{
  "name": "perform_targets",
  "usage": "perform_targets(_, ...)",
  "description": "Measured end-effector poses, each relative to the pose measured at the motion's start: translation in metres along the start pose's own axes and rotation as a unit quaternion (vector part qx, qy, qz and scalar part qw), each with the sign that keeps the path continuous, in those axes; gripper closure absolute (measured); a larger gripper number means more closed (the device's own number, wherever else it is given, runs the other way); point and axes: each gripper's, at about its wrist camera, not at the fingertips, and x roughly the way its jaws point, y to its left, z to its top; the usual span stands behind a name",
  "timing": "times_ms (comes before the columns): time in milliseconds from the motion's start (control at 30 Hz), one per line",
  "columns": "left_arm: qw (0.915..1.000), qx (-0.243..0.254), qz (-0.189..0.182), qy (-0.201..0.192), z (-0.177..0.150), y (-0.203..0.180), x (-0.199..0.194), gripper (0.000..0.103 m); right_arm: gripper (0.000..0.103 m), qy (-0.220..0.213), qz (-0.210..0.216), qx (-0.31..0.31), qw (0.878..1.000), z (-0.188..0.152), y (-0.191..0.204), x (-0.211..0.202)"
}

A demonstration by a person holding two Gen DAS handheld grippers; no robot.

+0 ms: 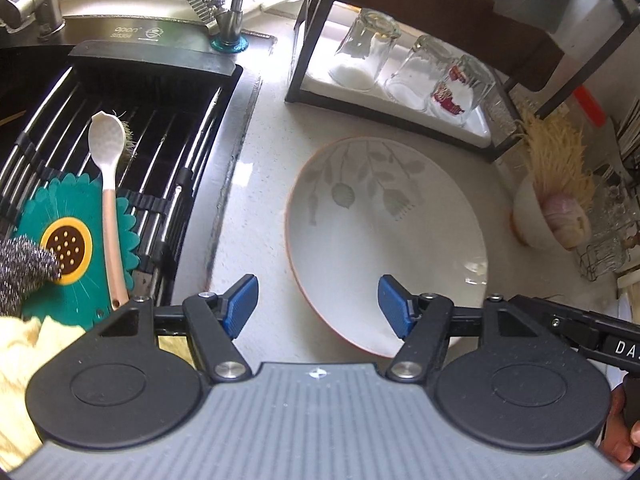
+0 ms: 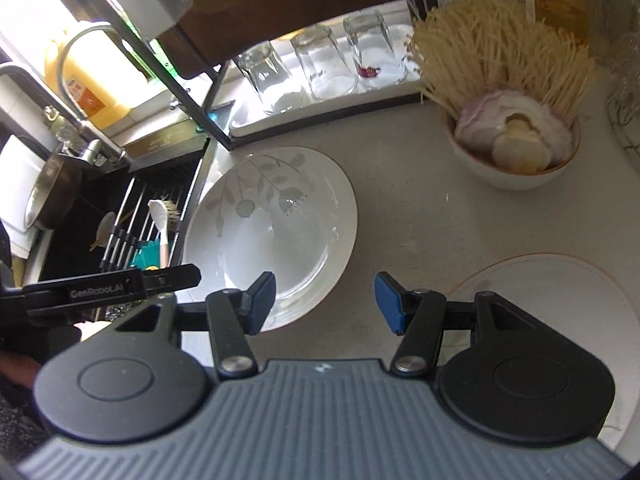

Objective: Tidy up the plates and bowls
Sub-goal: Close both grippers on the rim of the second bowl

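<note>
- A pale speckled kitchen counter (image 2: 400,216) is running beside a dark sink (image 1: 120,92), with daylight coming in from the far side.
- A leaf-patterned plate (image 1: 384,240) is lying flat on the counter, just right of the sink edge and near a black-framed rack (image 1: 316,40).
- Three drinking glasses (image 2: 324,60) are standing upside down on the white tray at the foot of that rack.
- The left gripper (image 1: 318,306) is hovering over the near edge of the patterned plate, its blue fingers (image 1: 242,304) spread wide and gripping nothing.
- The right gripper (image 2: 325,304) is hanging over bare counter between the patterned plate and a second plate (image 2: 560,292), plain with a thin orange rim, at the near right; its pads are likewise parted, with nothing between them.
- A small bowl (image 2: 516,172) is sitting at the far right of the counter, holding onion and garlic pieces, with a bundle of thin pale sticks (image 2: 500,52) rising out of its far side.
- Over the sink a wire drying rack (image 1: 160,140) is carrying a white spoon-shaped brush (image 1: 108,168) resting on a teal sunflower mat (image 1: 72,236), and a steel scourer (image 1: 20,268) is overlapping the mat's left side.
- A yellow cloth (image 1: 16,360) is bunching at the near left.
</note>
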Motion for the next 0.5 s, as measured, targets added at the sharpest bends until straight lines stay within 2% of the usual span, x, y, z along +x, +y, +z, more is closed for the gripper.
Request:
perform_targets(200, 0.9998, 0.012, -0.012, 0.011, 0.016, 0.013, 0.016, 0.033, 0.047, 0.005, -0.017, 0.013, 1.0, 0.004, 0.003, 0.019)
perform_targets(333, 0.9992, 0.037, -0.014, 0.01, 0.025, 0.015, 0.025, 0.033, 0.049, 0.003, -0.034, 0.024, 0.999, 0.007, 0.007, 0.028)
perform_targets(500, 0.9982, 0.042, -0.037, 0.022, 0.034, 0.023, 0.036, 0.036, 0.05, 0.007, -0.059, 0.026, 0.998, 0.012, 0.013, 0.036)
